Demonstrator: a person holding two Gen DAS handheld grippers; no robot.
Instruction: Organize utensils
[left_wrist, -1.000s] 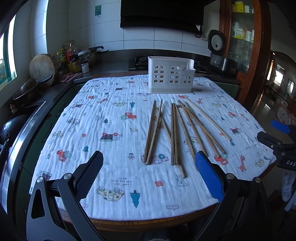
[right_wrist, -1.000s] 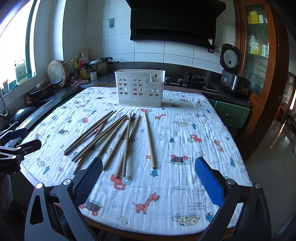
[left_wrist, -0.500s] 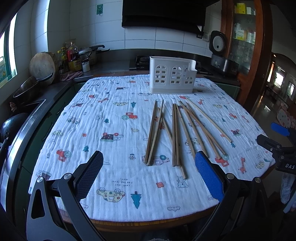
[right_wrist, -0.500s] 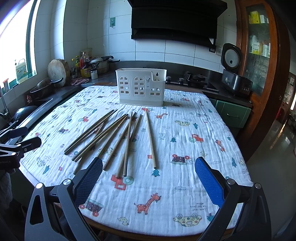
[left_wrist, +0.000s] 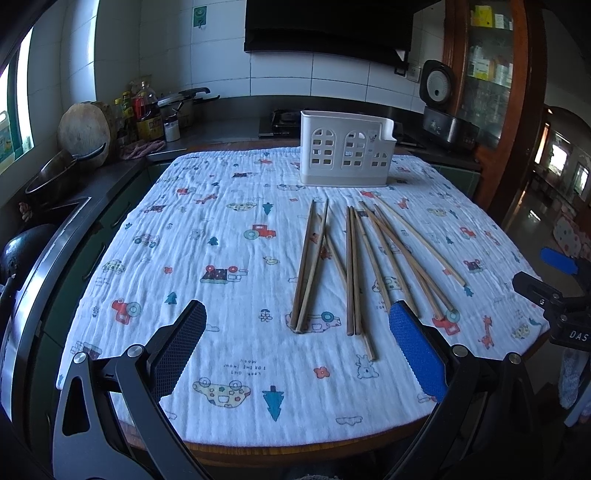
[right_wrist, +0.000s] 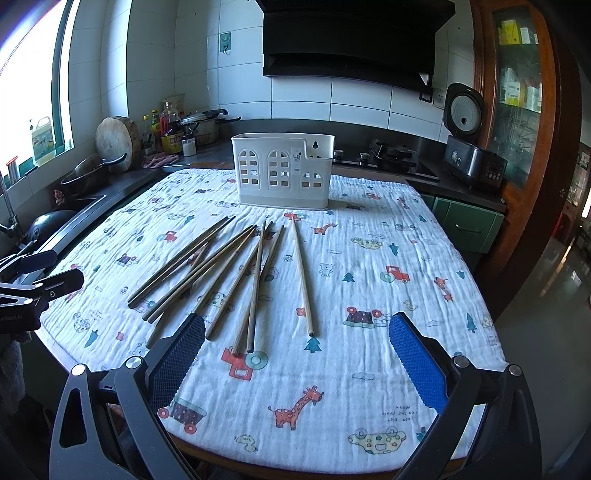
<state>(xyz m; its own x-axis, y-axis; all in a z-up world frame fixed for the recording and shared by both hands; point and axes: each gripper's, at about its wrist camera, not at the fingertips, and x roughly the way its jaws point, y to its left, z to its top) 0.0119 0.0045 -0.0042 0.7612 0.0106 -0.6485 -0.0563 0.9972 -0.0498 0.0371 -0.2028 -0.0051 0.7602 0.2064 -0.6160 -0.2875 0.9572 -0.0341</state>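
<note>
The left gripper (left_wrist: 297, 347) has black angular arms with triangular cut-outs and round silver screws at the joints; its fingers (left_wrist: 415, 349) carry blue pads with a fine dimpled texture, the one at 8 o'clock in shade and nearly navy, the one at 4 o'clock bright blue; the right gripper (right_wrist: 295, 356) is built alike, black frame, silver screw heads, blue textured fingers (right_wrist: 417, 363); in the left wrist view the right unit shows at 3 o'clock as black brackets with a blue pad and white letters "DAS"; in the right wrist view the left unit sits at 9 o'clock, black, with faint white print too small to read.
</note>
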